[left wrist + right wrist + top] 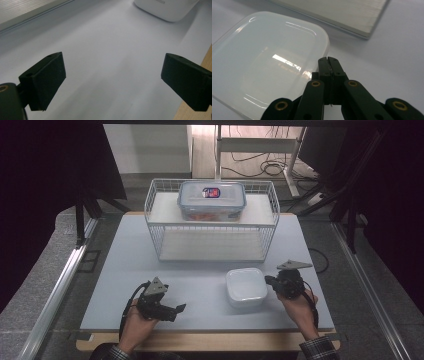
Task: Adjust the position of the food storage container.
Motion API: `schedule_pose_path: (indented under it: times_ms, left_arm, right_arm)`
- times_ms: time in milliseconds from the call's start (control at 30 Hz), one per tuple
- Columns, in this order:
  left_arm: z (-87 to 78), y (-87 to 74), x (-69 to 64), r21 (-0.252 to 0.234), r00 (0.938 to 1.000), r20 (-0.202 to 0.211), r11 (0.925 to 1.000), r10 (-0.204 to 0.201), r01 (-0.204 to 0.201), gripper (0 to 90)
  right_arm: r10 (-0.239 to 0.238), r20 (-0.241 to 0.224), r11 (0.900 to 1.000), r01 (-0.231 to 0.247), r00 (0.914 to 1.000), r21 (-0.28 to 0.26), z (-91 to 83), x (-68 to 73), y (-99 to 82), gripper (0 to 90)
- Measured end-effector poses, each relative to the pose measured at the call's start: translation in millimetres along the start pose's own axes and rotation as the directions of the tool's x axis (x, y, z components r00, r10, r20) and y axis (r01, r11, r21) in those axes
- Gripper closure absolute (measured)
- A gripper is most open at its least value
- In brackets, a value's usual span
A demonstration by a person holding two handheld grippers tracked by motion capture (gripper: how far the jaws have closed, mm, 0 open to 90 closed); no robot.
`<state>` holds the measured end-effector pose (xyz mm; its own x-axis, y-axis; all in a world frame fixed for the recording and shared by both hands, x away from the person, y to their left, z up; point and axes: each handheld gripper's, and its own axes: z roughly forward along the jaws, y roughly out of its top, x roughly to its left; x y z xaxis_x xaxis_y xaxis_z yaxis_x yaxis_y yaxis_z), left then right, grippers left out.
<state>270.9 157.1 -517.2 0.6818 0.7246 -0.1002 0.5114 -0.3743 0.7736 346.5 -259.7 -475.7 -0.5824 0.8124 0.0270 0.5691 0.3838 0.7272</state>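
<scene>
Right gripper (329,60), jaws pinched shut and empty, sits beside the white tub (246,287) near the counter's front edge; probably nudging it next. Left gripper (112,80) gapes wide, holding nothing.

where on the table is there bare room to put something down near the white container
Bare table lies left of the white container, between the left claw and the wire rack. A narrower strip runs along the near edge. It is crowded right of the container, where the shut right claw sits at its rim.
</scene>
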Motion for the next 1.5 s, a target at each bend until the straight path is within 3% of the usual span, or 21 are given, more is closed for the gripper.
schedule_pose_path:
  times_ms: [400,567,1200,1333,1500]
  left_arm:
    - [-0.7,-0.3,-0.1,0.001,1.0000,-0.001,1.0000,0.002,-0.002,5.6]
    - [-0.6,-0.4,0.2,0.002,1.0000,-0.001,1.0000,0.001,-0.001,5.6]
    - [0.3,-0.5,-0.1,0.008,1.0000,0.002,1.0000,0.002,-0.002,5.6]
    - [-0.2,-0.8,0.5,0.004,1.0000,0.003,1.0000,-0.002,0.002,5.6]
    - [0.2,-1.0,0.0,0.008,1.0000,0.001,1.0000,-0.001,0.001,5.5]
  right_arm:
    - [-0.076,-0.091,0.9968,0.078,0.9929,0.018,7.1,38.4,3.4,89.7]
    - [-0.079,-0.125,0.9964,0.083,0.9890,0.020,4.3,47.3,1.7,89.7]
    - [-0.123,-0.179,0.9920,0.126,0.9762,0.006,13.6,71.8,4.3,89.1]
    - [-0.130,-0.169,0.9913,0.132,0.9770,-0.004,10.2,67.3,2.7,81.3]
    - [-0.116,-0.168,0.9932,0.113,0.9789,-0.028,3.7,55.6,-0.9,62.2]
